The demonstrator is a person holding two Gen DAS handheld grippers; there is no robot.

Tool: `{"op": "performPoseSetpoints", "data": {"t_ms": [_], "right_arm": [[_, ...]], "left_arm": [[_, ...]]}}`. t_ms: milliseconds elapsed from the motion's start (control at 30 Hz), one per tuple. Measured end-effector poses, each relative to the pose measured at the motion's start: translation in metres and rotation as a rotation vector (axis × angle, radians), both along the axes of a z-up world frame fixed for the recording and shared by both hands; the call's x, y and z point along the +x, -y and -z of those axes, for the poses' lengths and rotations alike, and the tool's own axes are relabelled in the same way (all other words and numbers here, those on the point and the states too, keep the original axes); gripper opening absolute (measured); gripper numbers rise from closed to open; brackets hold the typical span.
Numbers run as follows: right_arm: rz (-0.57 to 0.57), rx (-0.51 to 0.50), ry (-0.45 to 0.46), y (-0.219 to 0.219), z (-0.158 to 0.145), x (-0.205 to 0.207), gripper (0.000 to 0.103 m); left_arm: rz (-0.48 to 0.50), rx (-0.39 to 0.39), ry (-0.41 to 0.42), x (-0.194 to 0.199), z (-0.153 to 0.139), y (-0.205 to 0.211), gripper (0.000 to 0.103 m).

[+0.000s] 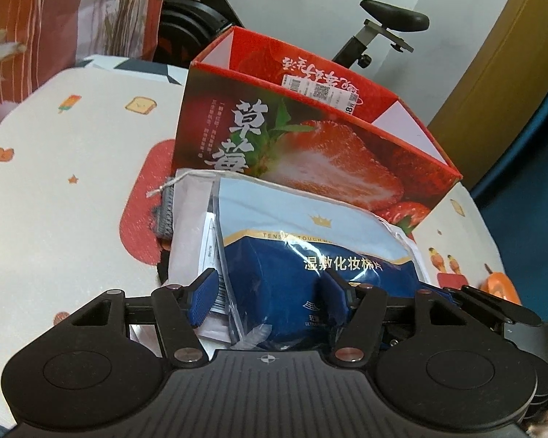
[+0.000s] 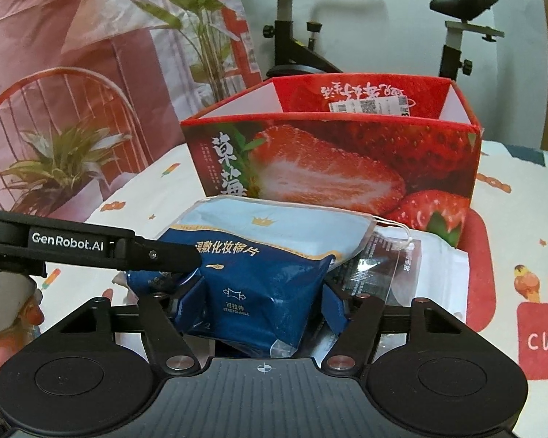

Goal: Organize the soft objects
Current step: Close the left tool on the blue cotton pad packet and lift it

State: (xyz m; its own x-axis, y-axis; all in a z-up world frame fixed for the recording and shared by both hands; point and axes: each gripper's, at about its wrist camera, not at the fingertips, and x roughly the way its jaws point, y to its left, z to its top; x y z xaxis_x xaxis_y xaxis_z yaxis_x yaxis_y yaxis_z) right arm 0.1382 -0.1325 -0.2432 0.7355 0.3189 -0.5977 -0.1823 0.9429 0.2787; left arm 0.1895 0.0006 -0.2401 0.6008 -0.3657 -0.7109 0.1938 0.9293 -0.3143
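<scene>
- Spreading under everything is the worktop, covered in a pale cloth with small cartoon prints and red patches
- Behind it stand a printed curtain showing plants and a red chair, and a black exercise bike against the white wall
- On the worktop sits the red strawberry box, open at the top, white inside, a barcode label on its far inner wall
- Just in front of the box lies a white flat pouch, with a clear printed sachet on top of it
- The blue cotton-pad pack lies above those, its pale upper end near the box's front wall
- The right gripper is closed onto the pack's dark lower end, blue pads denting it from both sides
- The left gripper also clamps the same pack, one pad pressed into its right side, the other against its clear left edge; in the right wrist view its black finger reaches in from the left and touches the pack
</scene>
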Motion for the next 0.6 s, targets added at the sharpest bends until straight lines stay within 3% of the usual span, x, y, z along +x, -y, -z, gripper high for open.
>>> {"op": "performPoseSetpoints", "data": {"t_ms": [333,433,600], "right_arm": [[-0.033,-0.065,0.002,-0.007,-0.007,-0.009,0.055],[-0.038,-0.071,-0.001,-0.008,-0.009,-0.009,0.051],[-0.053,-0.112,0.043,-0.012,-0.024,-0.014,0.045]], "left_arm": [[0.024,-0.082,-0.078,0.003,0.006,-0.012,0.065],[0.038,-0.106,-0.095,0.004,0.005,-0.014,0.054],[0.071,-0.081,-0.042,0.001,-0.01,-0.007,0.053]]}}
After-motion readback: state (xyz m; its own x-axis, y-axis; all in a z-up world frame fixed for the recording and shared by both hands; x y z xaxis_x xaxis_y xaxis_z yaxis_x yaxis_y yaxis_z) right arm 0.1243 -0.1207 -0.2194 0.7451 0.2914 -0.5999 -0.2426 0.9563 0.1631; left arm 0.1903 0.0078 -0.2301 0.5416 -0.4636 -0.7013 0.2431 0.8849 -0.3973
